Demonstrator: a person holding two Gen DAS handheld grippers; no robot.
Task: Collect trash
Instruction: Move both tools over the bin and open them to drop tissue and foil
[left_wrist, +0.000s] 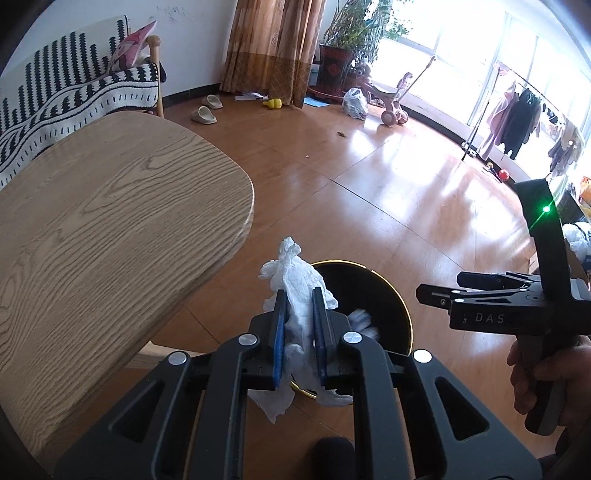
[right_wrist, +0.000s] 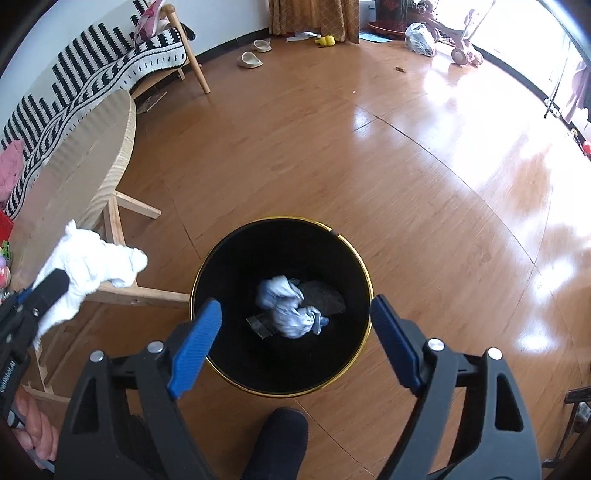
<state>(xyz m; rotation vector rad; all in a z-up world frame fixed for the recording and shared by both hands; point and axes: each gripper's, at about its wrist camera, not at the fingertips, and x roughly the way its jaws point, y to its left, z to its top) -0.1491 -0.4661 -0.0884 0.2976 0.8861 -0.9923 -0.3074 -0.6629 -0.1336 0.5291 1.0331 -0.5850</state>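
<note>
The white tissue wad is pinched btwn the blue pads of your left claw, sticking out past the fingertips and trailing below them; it hasn't gone into the bin yet. Directly ahead of and under that claw sits the black gold-rimmed bin, so you're abt over the near-left rim, not dead centre. From the right wrist view, your right claw hangs over the bin mouth w/ jaws spread wide and nothing btwn them; straight below it, on the bin floor, lies a crumpled pale-blue tissue beside a dark flat scrap — judged as that claw's load already dropped. Same view shows the left claw off to the left of the right one, tissue in its grip, outside the rim and in front of the bench leg. So progress, as I read it: one piece in, one piece held and near release, needs a small shift toward bin centre before you let go, else it may catch the rim or land on the floor. The wood bench left of the left claw shows bare on the part visible; can't tell abt the rest. Farther out on the floor, small bits and paper near the curtain may be leftover trash, too far to say.
</note>
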